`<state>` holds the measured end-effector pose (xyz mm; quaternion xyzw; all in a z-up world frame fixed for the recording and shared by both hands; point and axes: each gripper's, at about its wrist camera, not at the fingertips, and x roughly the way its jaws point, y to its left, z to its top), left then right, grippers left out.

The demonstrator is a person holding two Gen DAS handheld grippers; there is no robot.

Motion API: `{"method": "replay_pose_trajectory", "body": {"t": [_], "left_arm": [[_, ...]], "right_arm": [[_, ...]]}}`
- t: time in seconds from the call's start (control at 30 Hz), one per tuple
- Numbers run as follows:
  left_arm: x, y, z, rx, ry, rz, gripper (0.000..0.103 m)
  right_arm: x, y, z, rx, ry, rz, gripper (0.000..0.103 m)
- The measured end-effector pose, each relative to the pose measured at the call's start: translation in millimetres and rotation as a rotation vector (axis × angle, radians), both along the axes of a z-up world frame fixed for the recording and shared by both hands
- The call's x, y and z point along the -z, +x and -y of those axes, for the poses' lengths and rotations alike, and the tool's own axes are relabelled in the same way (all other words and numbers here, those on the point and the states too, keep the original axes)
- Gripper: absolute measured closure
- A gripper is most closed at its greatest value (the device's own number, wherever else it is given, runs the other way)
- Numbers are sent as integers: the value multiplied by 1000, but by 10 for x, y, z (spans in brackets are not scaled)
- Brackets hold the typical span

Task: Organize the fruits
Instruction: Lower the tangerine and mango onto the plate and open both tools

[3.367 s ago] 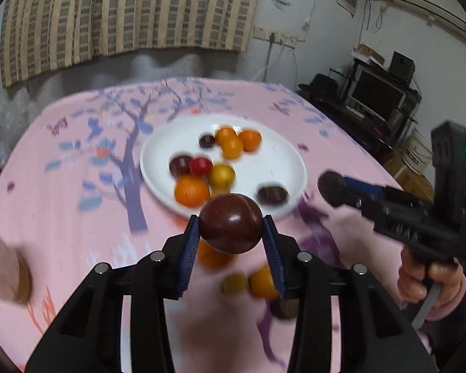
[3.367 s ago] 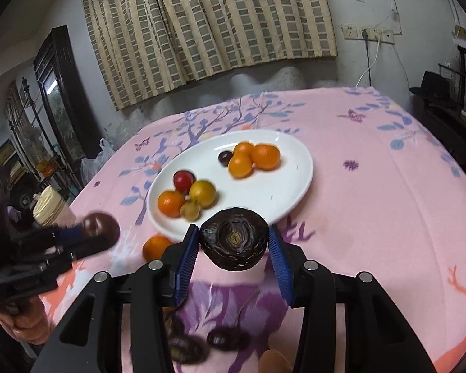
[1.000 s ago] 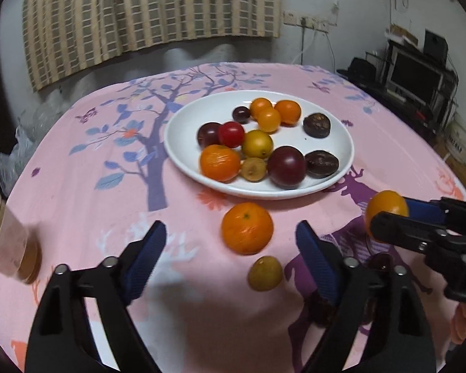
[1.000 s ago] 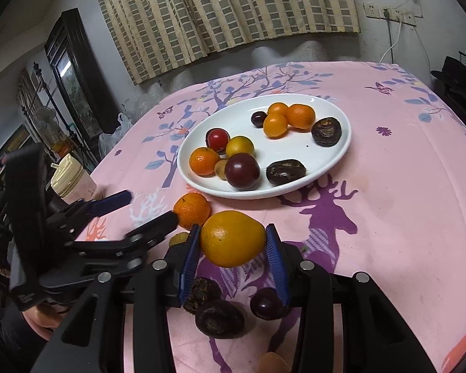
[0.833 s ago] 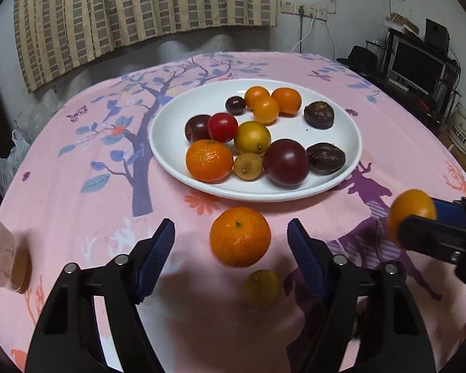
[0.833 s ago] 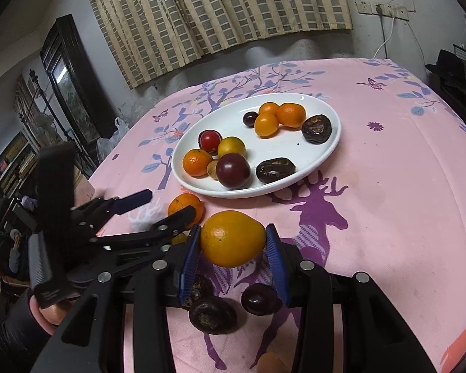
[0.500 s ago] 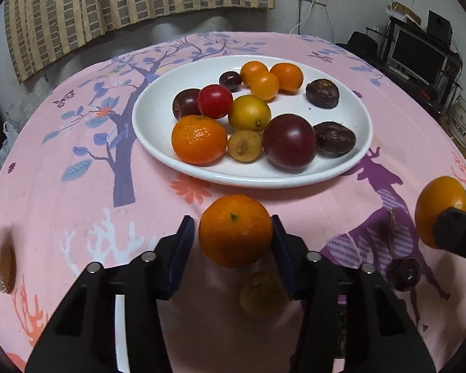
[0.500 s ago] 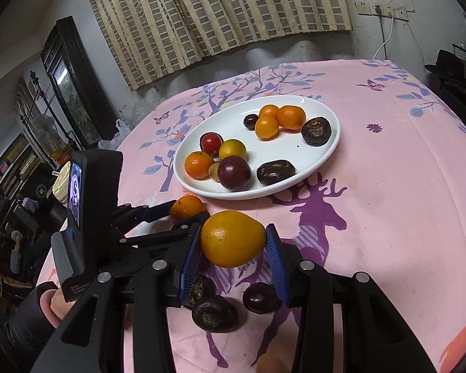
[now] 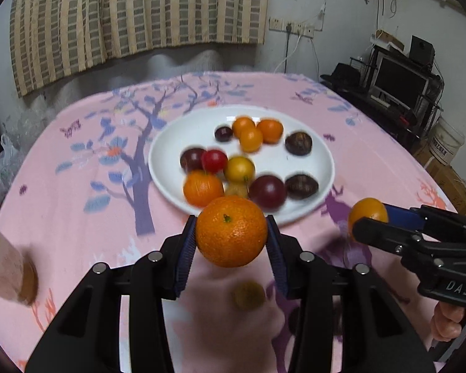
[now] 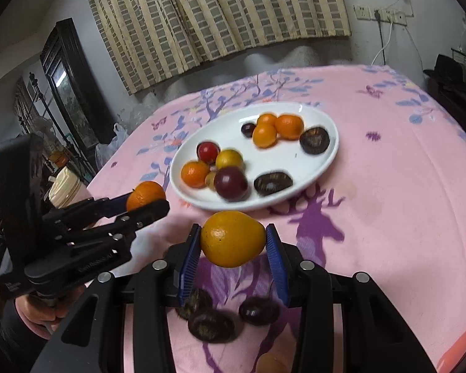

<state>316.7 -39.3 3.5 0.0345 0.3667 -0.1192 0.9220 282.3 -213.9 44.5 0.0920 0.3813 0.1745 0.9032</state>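
Observation:
My left gripper (image 9: 231, 233) is shut on an orange mandarin (image 9: 231, 230) and holds it above the pink tablecloth, just in front of the white plate (image 9: 174, 136). It shows in the right wrist view (image 10: 146, 199) too. My right gripper (image 10: 232, 238) is shut on a yellow-orange fruit (image 10: 232, 237), also lifted near the plate's (image 10: 295, 161) front edge; it appears in the left wrist view (image 9: 368, 214). The plate holds several orange, red, yellow and dark fruits.
A small yellow-green fruit (image 9: 248, 295) lies on the cloth under my left gripper. Three dark fruits (image 10: 211, 324) and a pale orange one (image 10: 271, 363) lie under my right gripper. A beige cup (image 9: 6, 267) stands at the table's left edge. A TV stand (image 9: 397, 93) stands at the right.
My left gripper closed on the mandarin that lay on the cloth and lifted it. My right gripper still holds the yellow-orange fruit, slightly nearer the plate.

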Motion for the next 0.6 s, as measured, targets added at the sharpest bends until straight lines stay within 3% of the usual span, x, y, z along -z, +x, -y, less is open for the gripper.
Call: {"method": "replay_pose_trajectory", "body": {"t": [0.17, 0.4, 0.43, 0.47, 0.5, 0.53, 0.6], "left_arm": [[-163, 554, 49, -15, -26, 31, 61], [-23, 1231, 142, -33, 7, -12, 60], [-3, 1264, 149, -37, 14, -19, 55], [-3, 1270, 147, -40, 16, -15, 35], [-20, 1252, 139, -55, 24, 2, 24], [-66, 1190, 120, -92, 41, 46, 8], [-132, 1049, 96, -116, 54, 103, 8]], "right_arm": [[-26, 508, 57, 49, -18, -1, 61], [180, 1107, 31, 68, -41, -31, 60], [190, 1119, 30, 69, -34, -34, 58], [192, 1118, 28, 63, -24, -35, 53], [182, 1098, 21, 54, -20, -33, 43], [149, 1051, 2, 40, -27, -26, 42], [67, 955, -19, 22, -39, -4, 39]]}}
